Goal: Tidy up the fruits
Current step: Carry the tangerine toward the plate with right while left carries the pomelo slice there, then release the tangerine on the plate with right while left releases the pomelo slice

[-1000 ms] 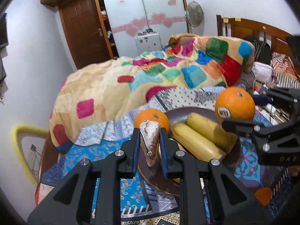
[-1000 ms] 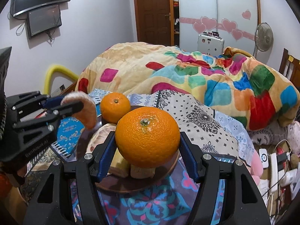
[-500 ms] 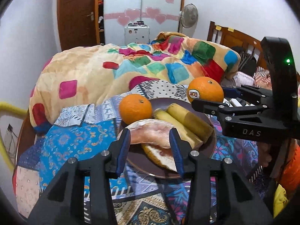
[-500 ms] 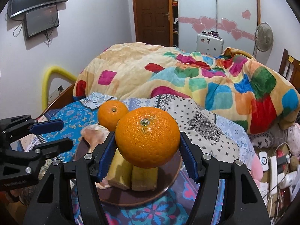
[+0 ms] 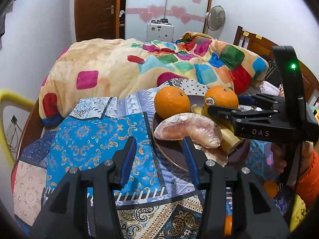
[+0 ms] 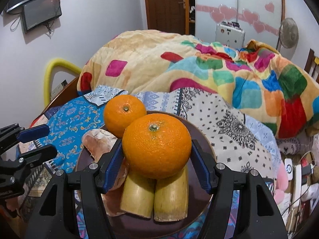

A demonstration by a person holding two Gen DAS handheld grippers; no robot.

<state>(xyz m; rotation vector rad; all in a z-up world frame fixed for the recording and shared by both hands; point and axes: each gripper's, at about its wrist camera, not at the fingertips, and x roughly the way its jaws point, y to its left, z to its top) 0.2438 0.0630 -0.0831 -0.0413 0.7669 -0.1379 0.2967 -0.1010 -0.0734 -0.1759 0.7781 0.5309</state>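
Pomelo segment (image 5: 188,132) released onto plate (image 5: 171,155)

Bananas (image 5: 227,137) mostly hidden behind pomelo (image 5: 189,129) and right gripper (image 5: 223,107); plate (image 6: 201,139) largely covered by fruit; sticker text unreadable.

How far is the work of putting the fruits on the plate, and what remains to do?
Mostly done. On the brown plate already lie one orange, two bananas and peeled pomelo pieces. The left gripper is open and empty beside the plate. In hand: the right gripper is shut on a second orange, held just above the bananas. Left: set it down and let go.
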